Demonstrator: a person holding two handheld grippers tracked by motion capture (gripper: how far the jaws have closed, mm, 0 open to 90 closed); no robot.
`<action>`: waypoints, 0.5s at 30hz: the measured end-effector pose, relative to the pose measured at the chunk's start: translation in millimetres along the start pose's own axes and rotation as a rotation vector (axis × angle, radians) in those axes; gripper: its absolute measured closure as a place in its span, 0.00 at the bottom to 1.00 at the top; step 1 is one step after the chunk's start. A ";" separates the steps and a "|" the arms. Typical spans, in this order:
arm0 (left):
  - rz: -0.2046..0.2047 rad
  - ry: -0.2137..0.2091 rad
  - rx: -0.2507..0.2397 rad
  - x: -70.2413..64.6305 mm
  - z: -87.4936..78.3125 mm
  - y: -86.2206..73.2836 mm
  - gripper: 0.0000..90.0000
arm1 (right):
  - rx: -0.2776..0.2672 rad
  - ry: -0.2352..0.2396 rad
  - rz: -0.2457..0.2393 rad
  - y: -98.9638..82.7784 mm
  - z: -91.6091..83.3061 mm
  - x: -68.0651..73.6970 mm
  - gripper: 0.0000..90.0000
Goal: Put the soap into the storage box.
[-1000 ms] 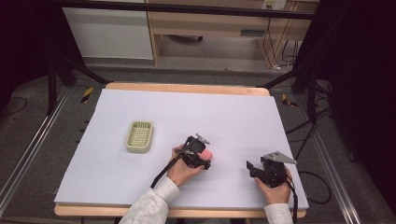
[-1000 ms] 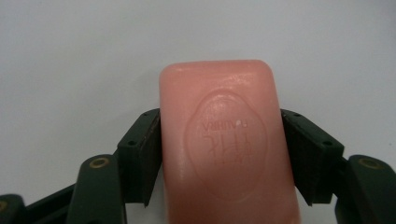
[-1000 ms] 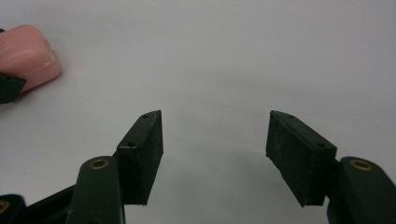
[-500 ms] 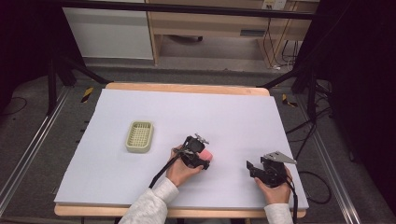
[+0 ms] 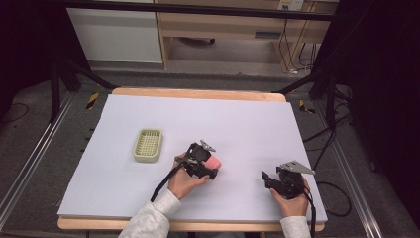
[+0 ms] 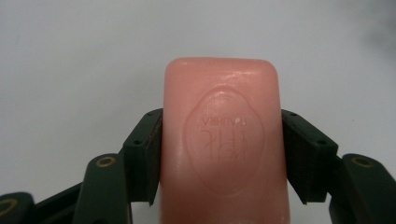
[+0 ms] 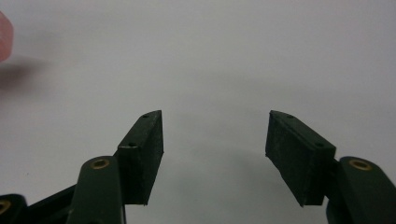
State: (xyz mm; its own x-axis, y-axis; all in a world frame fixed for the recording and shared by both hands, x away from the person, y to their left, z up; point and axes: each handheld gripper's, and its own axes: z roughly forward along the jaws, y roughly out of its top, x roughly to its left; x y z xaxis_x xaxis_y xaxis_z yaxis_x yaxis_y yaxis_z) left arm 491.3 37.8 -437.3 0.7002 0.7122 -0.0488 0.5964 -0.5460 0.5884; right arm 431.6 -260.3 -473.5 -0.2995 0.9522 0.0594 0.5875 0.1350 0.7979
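Soap (image 6: 223, 144) is clamped between the left gripper's (image 5: 207, 166) fingers just above the counter (image 5: 247, 124), the basket (image 5: 148, 145) at ten o'clock, likely its destination; the right gripper's (image 7: 215, 140) fingers are held apart, empty.

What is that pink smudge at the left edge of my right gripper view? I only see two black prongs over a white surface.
Observer: It is a pink soap bar, clamped between the jaws of the left gripper.
Operator: Is anything marked on it?
Observer: Yes, the left gripper view shows an oval emblem with lettering pressed into its face.
Operator: Is anything else on the table?
Observer: A small pale green slotted tray sits on the white table, apart from the soap bar, left of it in the high view.
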 end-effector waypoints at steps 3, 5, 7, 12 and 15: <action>0.002 0.005 -0.010 2.5 -6.0 -1.5 0.41 | -0.002 -0.004 0.001 0.0 -0.3 0.1 0.41; 0.003 0.009 -0.018 4.0 -10.3 -2.7 0.41 | -0.007 -0.005 0.003 0.0 -0.8 -0.2 0.41; 0.008 0.012 -0.023 6.3 -15.0 -4.1 0.41 | -0.008 -0.003 0.006 -0.1 -0.8 -0.4 0.41; 0.011 0.026 -0.026 12.2 -24.1 -7.4 0.41 | -0.008 -0.005 0.006 -0.1 -0.5 -0.3 0.41; 0.009 0.034 -0.027 15.9 -27.9 -10.2 0.41 | -0.011 -0.003 0.007 -0.1 -0.8 -0.6 0.41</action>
State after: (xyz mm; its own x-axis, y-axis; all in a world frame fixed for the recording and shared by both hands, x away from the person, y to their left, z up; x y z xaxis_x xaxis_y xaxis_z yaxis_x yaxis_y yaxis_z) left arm 485.3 67.0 -421.5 0.6918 0.7219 -0.0162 0.5789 -0.5412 0.6099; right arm 431.2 -261.1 -473.1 -0.2933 0.9539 0.0638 0.5810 0.1248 0.8043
